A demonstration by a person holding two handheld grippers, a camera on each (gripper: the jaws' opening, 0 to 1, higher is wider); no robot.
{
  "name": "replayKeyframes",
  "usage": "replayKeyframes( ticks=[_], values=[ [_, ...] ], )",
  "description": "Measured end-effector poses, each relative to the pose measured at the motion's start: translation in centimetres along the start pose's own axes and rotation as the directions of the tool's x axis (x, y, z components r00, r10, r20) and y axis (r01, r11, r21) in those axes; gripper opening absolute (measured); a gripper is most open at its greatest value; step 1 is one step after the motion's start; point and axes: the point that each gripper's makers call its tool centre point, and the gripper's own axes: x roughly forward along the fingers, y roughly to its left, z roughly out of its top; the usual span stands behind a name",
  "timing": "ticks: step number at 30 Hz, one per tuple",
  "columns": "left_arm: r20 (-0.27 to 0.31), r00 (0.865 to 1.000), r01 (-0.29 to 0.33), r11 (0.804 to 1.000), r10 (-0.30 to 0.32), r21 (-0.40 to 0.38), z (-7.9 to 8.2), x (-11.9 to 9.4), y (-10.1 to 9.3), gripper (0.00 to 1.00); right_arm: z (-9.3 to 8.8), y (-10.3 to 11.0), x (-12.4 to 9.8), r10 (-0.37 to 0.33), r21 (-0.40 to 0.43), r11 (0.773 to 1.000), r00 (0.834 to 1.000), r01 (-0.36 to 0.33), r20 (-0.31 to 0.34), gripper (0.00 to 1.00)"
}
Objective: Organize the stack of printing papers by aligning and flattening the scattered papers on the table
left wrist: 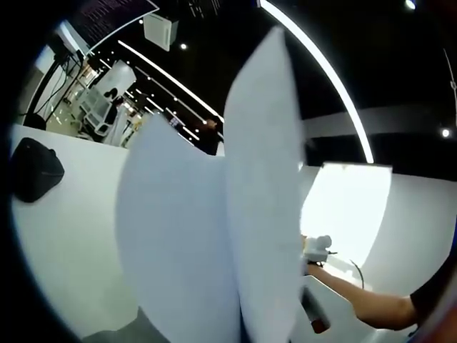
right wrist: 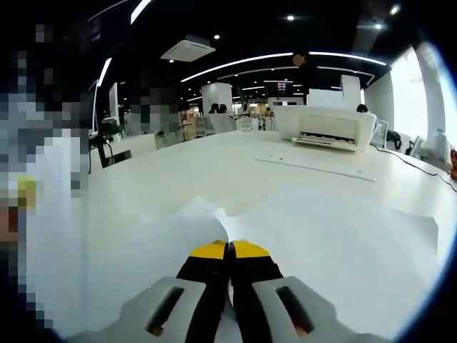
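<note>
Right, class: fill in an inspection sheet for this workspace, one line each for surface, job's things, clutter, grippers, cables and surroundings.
Surface: white table, broad and mostly bare.
Job's things: white paper sheets held upright close to the left gripper view's lens; more sheets lie fanned and uneven on the table.
Clutter: white printer at the far end; dark pouch on the table.
Grippers: right gripper has its yellow-tipped jaws shut on a sheet's edge; left gripper's own jaws are hidden by paper.
Cables: thin cable near the person's forearm.
Surroundings: open office, dark ceiling, strip lights.
</note>
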Motion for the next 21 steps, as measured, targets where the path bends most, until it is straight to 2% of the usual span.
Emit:
replayKeyframes(
  ticks=[18,21],
  values=[
    [0.003,1.000,-0.005,1.000,0.005,-0.001,-0.02,0.07,0.10,0.06,0.20,-0.44,0.15,0.003,0.018,1.000,1.000,-0.003,0.005,0.00],
    [0.003,1.000,-0.005,1.000,0.005,-0.002,0.00,0.09,0.18,0.06,0.52,-0.67,-0.10,-0.006,0.014,1.000,1.000,0.006,0.024,0.00]
  ],
)
